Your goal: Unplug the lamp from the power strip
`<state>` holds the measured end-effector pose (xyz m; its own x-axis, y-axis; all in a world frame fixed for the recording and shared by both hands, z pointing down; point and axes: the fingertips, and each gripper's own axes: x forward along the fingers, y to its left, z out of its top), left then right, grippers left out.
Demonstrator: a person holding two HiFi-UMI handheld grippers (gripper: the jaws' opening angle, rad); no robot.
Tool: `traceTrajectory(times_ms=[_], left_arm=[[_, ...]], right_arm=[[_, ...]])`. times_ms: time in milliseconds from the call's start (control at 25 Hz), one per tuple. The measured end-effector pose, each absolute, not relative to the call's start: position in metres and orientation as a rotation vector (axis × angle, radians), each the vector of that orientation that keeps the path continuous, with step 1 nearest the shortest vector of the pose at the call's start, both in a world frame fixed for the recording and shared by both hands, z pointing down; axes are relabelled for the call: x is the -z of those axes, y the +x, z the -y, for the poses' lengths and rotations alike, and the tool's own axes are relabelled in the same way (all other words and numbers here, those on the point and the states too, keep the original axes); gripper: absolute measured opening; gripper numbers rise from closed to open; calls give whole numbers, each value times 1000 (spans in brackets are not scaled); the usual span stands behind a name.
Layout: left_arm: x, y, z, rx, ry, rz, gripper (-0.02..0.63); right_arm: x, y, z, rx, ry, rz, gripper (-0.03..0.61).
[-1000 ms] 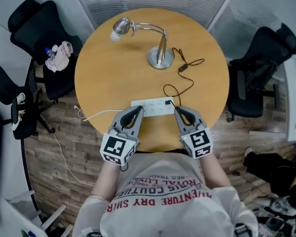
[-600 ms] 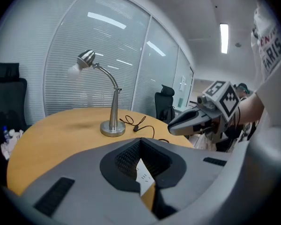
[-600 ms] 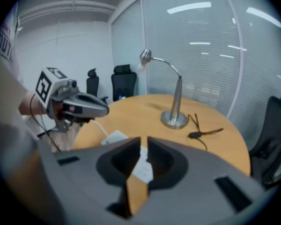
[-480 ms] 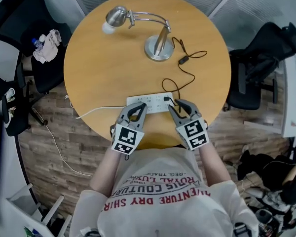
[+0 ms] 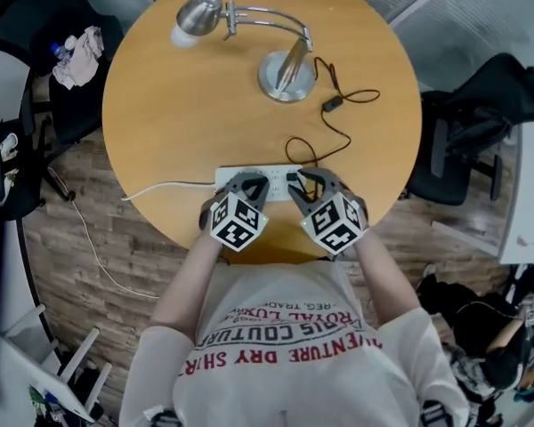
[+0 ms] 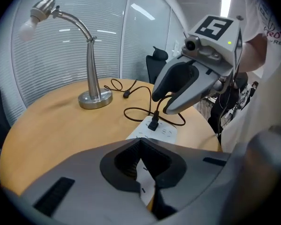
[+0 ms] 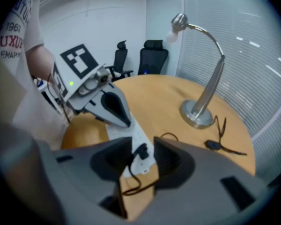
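"Black plug (image 7: 141, 152), that's the one. It sits in the white power strip (image 5: 279, 176) at the lower middle of the head view, near the table (image 5: 178, 132) edge closest to the person."

"And the right gripper (image 5: 308, 181)?"

"Its jaws are spreading apart right now. The plug stands between them, seated in its socket, with a gap on either side, so the pads aren't pressing on it."

"The left gripper (image 5: 249, 181)?"

"Jaws drawn together, tips meeting. It's down over the left part of the strip. I can't tell whether it bears on it or only hovers."

"Where's the lamp (image 5: 285, 65)?"

"Upright at the top of the head view, round metal base on the wood, neck arching left to the shade. Its thin black cord (image 5: 325, 136) loops down the right side of the tabletop to the plug."

"And the strip's own lead?"

"A white cable (image 5: 160, 188) runs off the strip's left end and drops over the table edge to the floor."
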<state>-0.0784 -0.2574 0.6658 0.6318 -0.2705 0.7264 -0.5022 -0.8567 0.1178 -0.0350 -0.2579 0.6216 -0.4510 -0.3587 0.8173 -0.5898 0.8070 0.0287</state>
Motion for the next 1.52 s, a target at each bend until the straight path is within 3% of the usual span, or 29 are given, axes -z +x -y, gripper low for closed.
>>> traceTrajectory(times_ms=[280, 600, 1520], left_arm=[[-684, -73, 254, -1086, 2464, 591, 28], [-683, -73, 254, -1090, 2488, 577, 28], [-682, -67, 243, -1098, 2548, 488, 28]], right_arm=[[-655, -34, 254, -237, 461, 1925, 158], [-679, -32, 251, -138, 306, 1804, 95], [-672, -28, 229, -126, 247, 1791, 71]])
